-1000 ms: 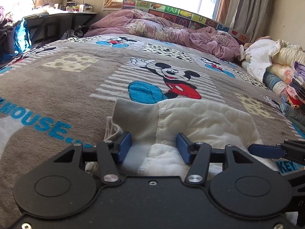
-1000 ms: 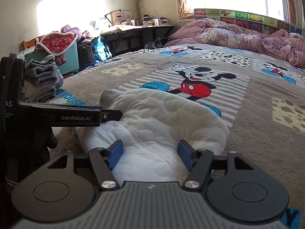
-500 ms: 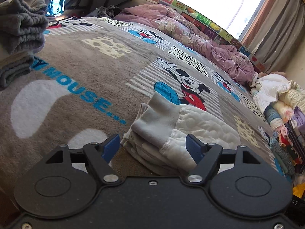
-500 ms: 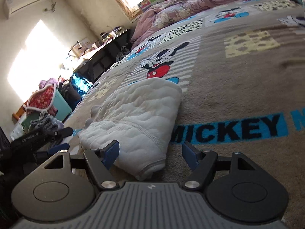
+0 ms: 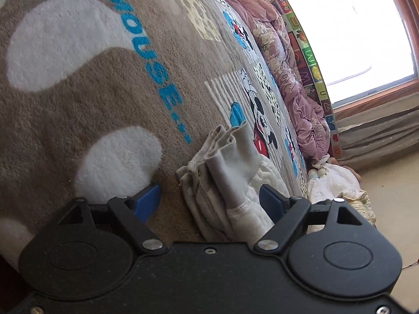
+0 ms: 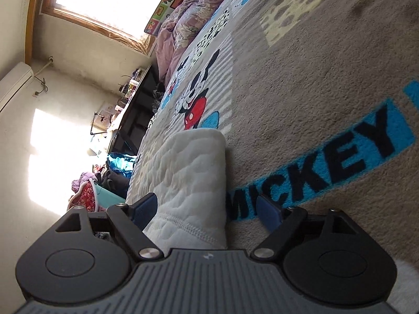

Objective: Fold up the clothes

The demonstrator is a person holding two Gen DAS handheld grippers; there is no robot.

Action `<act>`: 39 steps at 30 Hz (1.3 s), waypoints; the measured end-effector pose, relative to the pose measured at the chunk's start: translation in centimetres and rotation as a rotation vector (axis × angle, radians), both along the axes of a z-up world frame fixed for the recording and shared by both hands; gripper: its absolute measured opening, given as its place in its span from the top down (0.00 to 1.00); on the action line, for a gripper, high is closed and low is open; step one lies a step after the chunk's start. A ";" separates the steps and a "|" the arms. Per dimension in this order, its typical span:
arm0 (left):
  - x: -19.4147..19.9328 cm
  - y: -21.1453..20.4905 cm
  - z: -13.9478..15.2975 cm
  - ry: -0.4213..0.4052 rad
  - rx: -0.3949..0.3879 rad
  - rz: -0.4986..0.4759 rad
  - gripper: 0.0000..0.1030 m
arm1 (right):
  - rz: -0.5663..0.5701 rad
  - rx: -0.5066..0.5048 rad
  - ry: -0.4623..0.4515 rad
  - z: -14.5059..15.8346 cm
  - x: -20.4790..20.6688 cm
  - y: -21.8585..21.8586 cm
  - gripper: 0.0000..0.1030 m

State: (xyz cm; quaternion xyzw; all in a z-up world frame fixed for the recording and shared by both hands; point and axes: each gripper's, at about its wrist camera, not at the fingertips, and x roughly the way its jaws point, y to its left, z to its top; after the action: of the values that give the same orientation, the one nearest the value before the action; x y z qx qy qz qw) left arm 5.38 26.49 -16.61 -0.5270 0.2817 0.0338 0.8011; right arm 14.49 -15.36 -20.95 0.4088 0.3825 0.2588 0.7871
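A folded white quilted garment (image 5: pixel 230 191) with a grey ribbed cuff lies on the Mickey Mouse blanket (image 5: pixel 104 83). My left gripper (image 5: pixel 209 202) is rolled on its side at the cuff end, its jaws opening; the stacked fabric edges sit between its blue fingertips (image 5: pixel 146 201), which stand apart from the cloth. In the right wrist view the same garment (image 6: pixel 188 178) shows its smooth folded side. My right gripper (image 6: pixel 209 209), also rolled, straddles that end with its jaws opening; its left pad sits close against the fabric, the other over bare blanket.
A crumpled pink duvet (image 5: pixel 290 78) and a colourful alphabet mat (image 5: pixel 309 62) lie along the window side. More clothes (image 5: pixel 337 183) are heaped at the bed's far edge. A dark desk (image 6: pixel 133 115) and a basket of laundry (image 6: pixel 86 193) stand by the wall.
Both grippers have let go of the garment, widened their jaws and rolled onto their sides. Each has drawn back toward its own end of the folded garment.
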 end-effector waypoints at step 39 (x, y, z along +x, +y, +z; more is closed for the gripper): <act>-2.1 5.4 13.1 -0.285 0.034 0.022 0.73 | 0.157 0.187 -0.181 11.8 2.0 10.0 0.64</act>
State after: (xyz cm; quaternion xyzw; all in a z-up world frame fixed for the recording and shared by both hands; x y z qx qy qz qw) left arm 3.28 31.86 -3.53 -0.5157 0.1586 -0.0276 0.8415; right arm 16.48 -5.36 -9.19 0.4239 0.3152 0.3899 0.7543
